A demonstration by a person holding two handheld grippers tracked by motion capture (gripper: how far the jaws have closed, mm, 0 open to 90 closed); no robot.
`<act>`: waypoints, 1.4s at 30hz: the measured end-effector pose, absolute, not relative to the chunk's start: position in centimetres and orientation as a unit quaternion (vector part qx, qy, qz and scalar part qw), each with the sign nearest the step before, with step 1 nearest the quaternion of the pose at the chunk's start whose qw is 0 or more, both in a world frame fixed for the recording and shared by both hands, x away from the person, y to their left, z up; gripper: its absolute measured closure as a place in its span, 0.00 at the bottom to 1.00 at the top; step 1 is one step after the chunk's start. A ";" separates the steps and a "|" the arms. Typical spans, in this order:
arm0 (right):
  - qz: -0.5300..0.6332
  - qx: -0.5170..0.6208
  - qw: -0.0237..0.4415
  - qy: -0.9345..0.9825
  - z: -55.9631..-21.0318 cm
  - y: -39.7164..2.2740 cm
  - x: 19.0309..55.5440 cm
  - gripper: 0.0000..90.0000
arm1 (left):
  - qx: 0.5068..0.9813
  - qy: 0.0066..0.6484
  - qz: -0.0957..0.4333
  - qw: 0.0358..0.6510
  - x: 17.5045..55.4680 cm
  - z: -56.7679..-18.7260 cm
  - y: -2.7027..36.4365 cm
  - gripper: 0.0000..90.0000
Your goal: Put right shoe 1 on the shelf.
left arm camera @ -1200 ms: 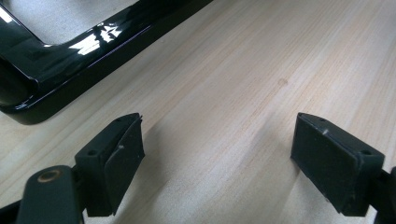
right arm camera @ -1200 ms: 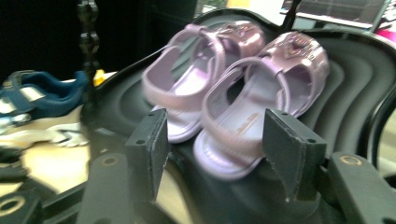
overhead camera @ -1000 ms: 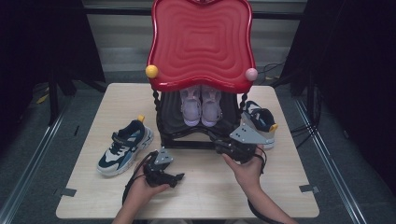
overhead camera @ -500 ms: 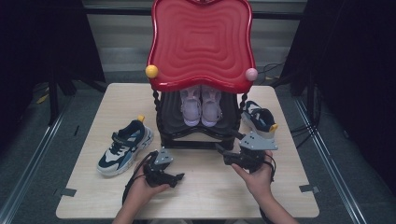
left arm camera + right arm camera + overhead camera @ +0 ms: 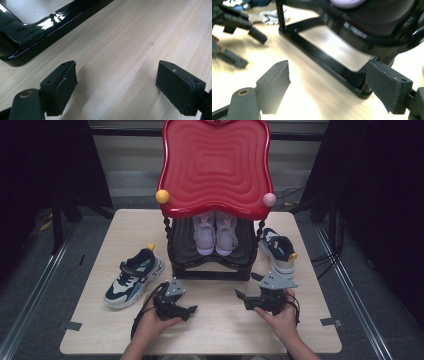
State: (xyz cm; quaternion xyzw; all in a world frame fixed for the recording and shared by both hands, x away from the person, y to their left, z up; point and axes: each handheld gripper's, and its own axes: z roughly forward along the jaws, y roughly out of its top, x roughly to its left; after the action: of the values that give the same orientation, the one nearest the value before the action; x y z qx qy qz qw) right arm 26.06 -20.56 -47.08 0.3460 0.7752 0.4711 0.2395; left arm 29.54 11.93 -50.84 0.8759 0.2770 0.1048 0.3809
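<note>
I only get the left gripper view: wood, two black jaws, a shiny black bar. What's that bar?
Observer: The base of a black shoe rack; a pair of lilac shoes stands on its shelf.
Operator: Any more shoes?
Observer: A blue sneaker lies left of the rack, a dark sneaker right.
Operator: And the other gripper?
Observer: The right gripper is before the rack; its jaws have just been opening, nothing between them.
</note>
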 end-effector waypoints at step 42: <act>0.375 0.314 0.120 0.864 -51.1 -21.5 25.5 0.13 | 0.877 0.276 0.106 0.380 29.5 -50.8 12.0 0.17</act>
State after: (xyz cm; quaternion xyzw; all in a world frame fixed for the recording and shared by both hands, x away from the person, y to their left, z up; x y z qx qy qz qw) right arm 25.47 -21.48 -51.06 0.3140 0.8639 0.3750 0.1201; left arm 29.53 11.97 -50.84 0.8767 0.2761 0.1057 0.3795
